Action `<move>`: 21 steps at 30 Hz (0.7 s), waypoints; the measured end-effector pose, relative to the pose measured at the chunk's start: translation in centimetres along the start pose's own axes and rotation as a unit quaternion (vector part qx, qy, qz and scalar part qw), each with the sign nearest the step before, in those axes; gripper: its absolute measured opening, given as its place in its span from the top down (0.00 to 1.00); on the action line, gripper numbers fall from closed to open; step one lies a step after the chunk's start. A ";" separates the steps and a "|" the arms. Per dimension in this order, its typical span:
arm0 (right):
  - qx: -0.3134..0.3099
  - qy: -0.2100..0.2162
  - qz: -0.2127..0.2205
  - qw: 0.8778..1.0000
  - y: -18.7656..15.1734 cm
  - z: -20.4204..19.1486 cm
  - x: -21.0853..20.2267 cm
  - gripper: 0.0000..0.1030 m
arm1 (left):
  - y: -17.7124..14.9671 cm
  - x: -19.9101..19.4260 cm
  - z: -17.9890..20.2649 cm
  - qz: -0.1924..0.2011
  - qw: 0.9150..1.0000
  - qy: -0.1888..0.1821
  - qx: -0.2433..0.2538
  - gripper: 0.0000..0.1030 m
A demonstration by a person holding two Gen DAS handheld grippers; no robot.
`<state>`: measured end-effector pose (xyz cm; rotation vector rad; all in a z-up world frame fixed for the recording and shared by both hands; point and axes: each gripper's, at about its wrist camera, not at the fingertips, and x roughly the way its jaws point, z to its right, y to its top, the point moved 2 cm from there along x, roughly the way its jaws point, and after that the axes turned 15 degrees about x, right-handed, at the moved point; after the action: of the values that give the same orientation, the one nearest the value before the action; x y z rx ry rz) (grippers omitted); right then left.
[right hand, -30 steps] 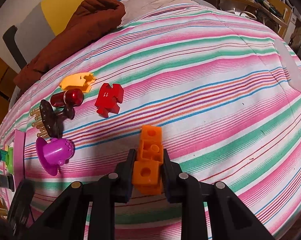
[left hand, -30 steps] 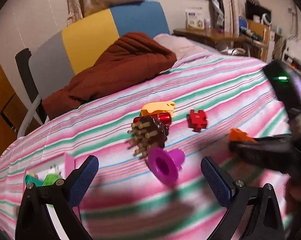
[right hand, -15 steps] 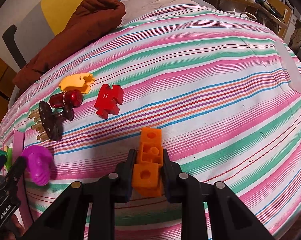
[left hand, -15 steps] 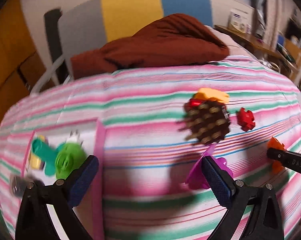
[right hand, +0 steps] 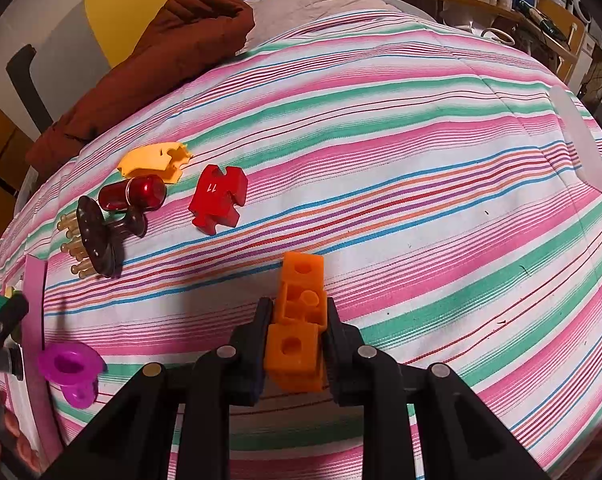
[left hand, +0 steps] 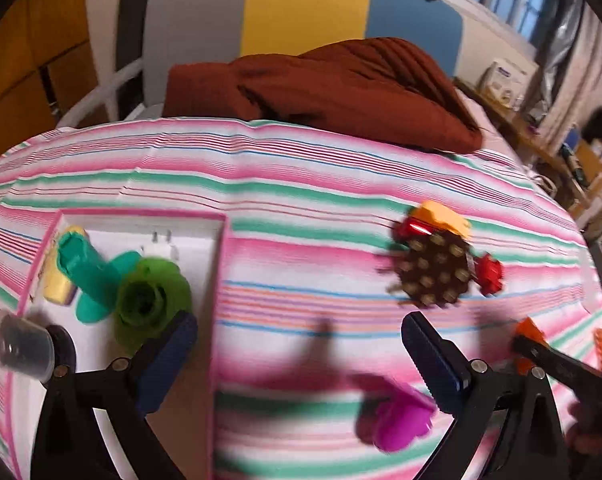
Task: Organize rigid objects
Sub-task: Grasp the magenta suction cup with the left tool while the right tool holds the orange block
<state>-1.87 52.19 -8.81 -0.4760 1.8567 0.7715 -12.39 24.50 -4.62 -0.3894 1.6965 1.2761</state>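
The left claw (left hand: pixel 299 354) has swung away from the loose toys toward the pink-rimmed tray (left hand: pixel 221 240) at the edge of the bed, and its blue pads stand wide apart with nothing between them. A second ago the purple funnel-shaped toy (left hand: pixel 397 420) lay ahead of that claw; now it lies on the striped bedspread (right hand: pixel 381 140) just beside the tray, under the claw's right finger, neither gripped nor in the tray. The tray already holds a green flower-like piece (left hand: pixel 151 300), a teal piece (left hand: pixel 89 268) and a yellow piece (left hand: pixel 57 284). So the purple toy appears to have been nudged closer without being stowed, and it remains to be picked up. The right claw (right hand: pixel 297 332) has not budged: it stays clenched on the orange block stack (right hand: pixel 299 320), low over the bedspread. The brown peg brush (right hand: pixel 97 236), the red puzzle piece (right hand: pixel 219 198), the red cylinder (right hand: pixel 135 194) and the yellow flat piece (right hand: pixel 155 160) lie unsorted.
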 end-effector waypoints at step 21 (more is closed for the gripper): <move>-0.001 -0.002 0.001 1.000 0.1 -0.5 0.5 0.78 | -7.5 -0.1 8.2 0.056 0.977 -0.064 0.197 0.53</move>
<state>-2.48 51.88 -9.09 -0.4735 1.8532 0.7749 -3.00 28.55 -8.93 0.0237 1.8285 0.9871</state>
